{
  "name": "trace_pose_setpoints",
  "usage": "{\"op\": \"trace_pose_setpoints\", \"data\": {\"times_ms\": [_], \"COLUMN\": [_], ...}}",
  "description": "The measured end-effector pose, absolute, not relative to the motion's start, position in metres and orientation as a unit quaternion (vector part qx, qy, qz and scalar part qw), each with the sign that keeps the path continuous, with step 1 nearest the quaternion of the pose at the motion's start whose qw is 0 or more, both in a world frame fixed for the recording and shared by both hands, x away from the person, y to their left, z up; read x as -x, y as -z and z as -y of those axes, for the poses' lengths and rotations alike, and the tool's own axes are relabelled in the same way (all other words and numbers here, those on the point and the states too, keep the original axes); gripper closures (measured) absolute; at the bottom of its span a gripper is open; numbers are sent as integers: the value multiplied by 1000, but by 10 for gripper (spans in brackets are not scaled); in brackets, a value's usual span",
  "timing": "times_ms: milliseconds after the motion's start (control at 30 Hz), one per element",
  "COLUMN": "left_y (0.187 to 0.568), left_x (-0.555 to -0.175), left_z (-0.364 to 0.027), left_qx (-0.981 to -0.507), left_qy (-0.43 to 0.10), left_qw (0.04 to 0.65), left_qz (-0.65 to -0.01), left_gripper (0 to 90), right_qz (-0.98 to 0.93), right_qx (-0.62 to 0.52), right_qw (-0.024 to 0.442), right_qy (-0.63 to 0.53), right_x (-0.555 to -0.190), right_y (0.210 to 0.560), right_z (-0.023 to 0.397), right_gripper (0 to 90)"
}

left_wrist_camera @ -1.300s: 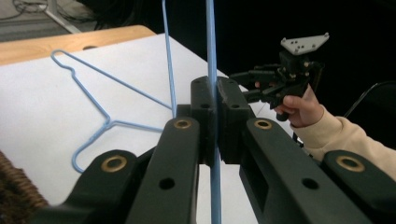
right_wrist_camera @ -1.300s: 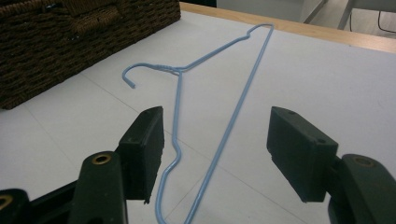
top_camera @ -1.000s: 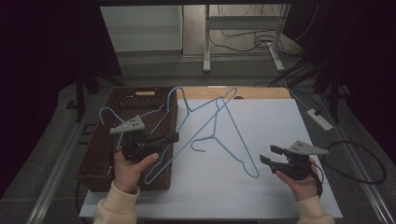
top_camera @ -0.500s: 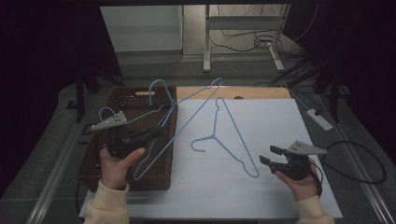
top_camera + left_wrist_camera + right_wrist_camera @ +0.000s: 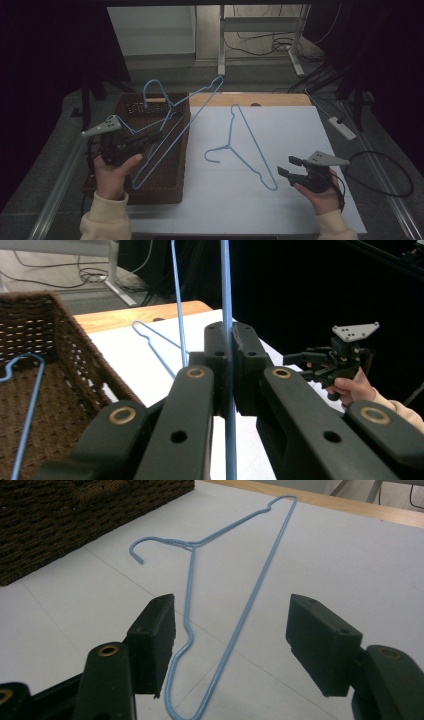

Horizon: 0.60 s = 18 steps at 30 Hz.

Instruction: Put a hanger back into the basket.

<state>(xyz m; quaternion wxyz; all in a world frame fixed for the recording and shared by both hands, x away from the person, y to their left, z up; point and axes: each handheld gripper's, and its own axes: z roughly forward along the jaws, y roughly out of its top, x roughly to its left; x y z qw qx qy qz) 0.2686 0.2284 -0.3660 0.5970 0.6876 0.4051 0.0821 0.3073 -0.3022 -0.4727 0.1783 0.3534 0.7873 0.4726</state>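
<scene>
My left gripper (image 5: 152,136) is shut on the wire of a light blue hanger (image 5: 192,112) and holds it tilted in the air over the brown wicker basket (image 5: 131,104). In the left gripper view the jaws (image 5: 229,340) pinch that thin blue wire (image 5: 226,300). A second blue hanger (image 5: 250,150) lies flat on the white table. My right gripper (image 5: 287,167) hovers just right of its lower corner, open. In the right gripper view that hanger (image 5: 235,575) lies on the table beneath the gripper (image 5: 230,640), whose jaws stand wide apart.
A third blue hanger (image 5: 27,405) lies inside the basket (image 5: 45,330). The white sheet (image 5: 280,125) covers a wooden tabletop (image 5: 270,99). A white power strip (image 5: 342,127) and cables lie off the right edge. Table legs and cords stand behind.
My left hand has carried the held hanger leftward, from over the white sheet to over the basket. The right hand and the hanger on the table have not moved.
</scene>
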Motion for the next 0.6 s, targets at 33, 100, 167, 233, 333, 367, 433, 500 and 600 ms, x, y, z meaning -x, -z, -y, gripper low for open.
{"op": "trace_pose_setpoints", "data": {"times_ms": [33, 100, 167, 233, 333, 367, 433, 500, 600], "left_y": [367, 367, 369, 370, 374, 374, 376, 377, 381], "left_x": [-271, -274, -277, -280, -283, -283, -284, -284, -285], "left_z": [-231, -235, -239, -244, -259, -259, -271, -276, -285], "left_qx": [-686, -685, -684, -685, -685, -685, -682, -681, -681], "left_qy": [-83, -83, -86, -91, -97, -97, -99, -101, -104], "left_qw": [596, 593, 590, 584, 573, 573, 570, 567, 558], "left_qz": [-409, -415, -420, -426, -439, -439, -448, -453, -463], "left_gripper": [864, 864, 864, 864, 864, 864, 864, 864, 864], "right_qz": [-787, -787, -789, -791, -790, -790, -789, -789, -790], "right_qx": [-355, -356, -353, -351, -352, -352, -352, -352, -353], "right_qw": [177, 175, 175, 175, 175, 175, 176, 177, 176], "right_qy": [-474, -473, -472, -470, -471, -471, -472, -472, -470], "right_x": [-308, -308, -308, -308, -308, -308, -308, -308, -307], "right_y": [473, 474, 475, 475, 475, 475, 475, 475, 475], "right_z": [303, 302, 302, 302, 303, 303, 304, 304, 303], "right_gripper": [373, 373, 373, 373, 373, 373, 372, 373, 373]}}
